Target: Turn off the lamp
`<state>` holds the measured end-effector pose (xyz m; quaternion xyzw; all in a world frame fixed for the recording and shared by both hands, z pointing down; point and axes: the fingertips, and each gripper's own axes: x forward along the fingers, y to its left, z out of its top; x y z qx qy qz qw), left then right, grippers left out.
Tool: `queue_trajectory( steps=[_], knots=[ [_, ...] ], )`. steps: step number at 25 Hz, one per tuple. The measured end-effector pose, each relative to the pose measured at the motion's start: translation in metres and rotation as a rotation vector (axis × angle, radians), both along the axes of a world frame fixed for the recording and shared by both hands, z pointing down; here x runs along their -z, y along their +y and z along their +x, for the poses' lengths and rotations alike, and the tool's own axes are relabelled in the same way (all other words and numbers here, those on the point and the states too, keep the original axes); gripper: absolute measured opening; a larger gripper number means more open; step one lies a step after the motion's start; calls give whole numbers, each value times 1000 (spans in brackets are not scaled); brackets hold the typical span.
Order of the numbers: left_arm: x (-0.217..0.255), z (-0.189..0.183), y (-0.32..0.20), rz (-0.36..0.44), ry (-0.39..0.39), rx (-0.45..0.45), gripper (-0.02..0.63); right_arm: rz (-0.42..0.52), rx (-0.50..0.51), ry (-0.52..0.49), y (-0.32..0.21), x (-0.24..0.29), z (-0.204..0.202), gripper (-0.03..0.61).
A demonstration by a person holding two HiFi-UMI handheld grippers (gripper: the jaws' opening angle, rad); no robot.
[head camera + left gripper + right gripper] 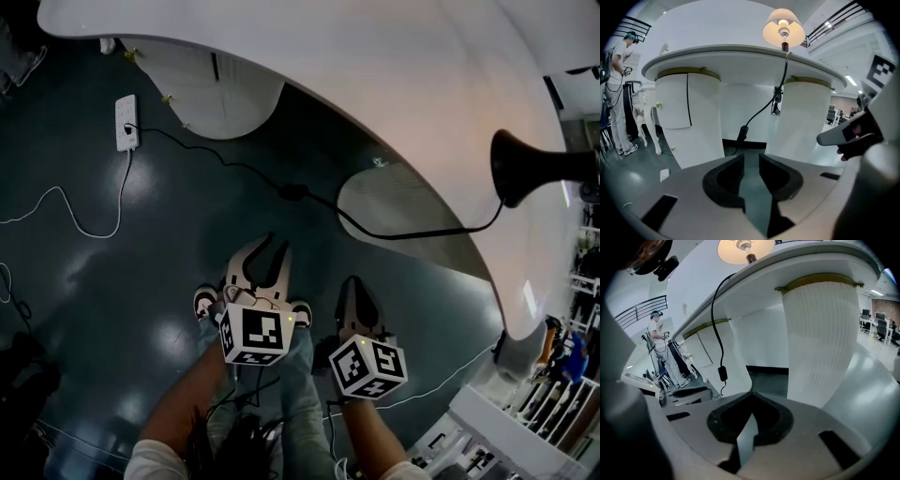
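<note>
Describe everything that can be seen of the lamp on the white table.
The lamp stands upright on the white table. Its pale, cone-shaped shade glows warmly around a lit bulb, so it is on; below the shade is a thin dark stem. A black cord drops from it over the table edge, carries a small black inline switch that seems to hang above the floor, and runs on to a white power strip on the floor.

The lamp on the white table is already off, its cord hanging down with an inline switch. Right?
No: the lamp on the white table is lit, its shade glowing in the left gripper view; its cord does hang down with an inline switch.
</note>
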<state>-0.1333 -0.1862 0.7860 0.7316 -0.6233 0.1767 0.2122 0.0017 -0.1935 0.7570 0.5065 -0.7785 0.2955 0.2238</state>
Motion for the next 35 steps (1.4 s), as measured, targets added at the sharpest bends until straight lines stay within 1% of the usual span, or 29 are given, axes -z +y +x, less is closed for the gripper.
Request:
queue_trajectory(
  steps=[2,4,9,14,19,24,31,35],
  knots=[
    [-2,-3,-7,-9,-15,-16,83,-6,-2,-6,0,-1,-2,-2],
    [-5,-5,-14,-17,-38,-37,103,-10,2,-8,2,-1,-4,-2],
    [-1,-14,-37,15,-133,-71,164,-26,26,-6,9,-5,-12,-2],
    [4,-21,-67,38,-191,-96,172,-35,52,-9,12,-10,-24,-2],
    [2,-19,-85,26,-204,-129,170,-51,63,-12,13,-14,-28,-2],
    [-1,-14,-92,18,-228,-154,170,-58,60,-7,9,-17,-24,-2],
    [-4,-16,-98,8,-235,-137,170,-68,42,-6,3,-20,-18,-2],
    [-4,-17,-99,-2,-223,-134,167,-77,37,-2,2,-22,-16,-2]
  ],
)
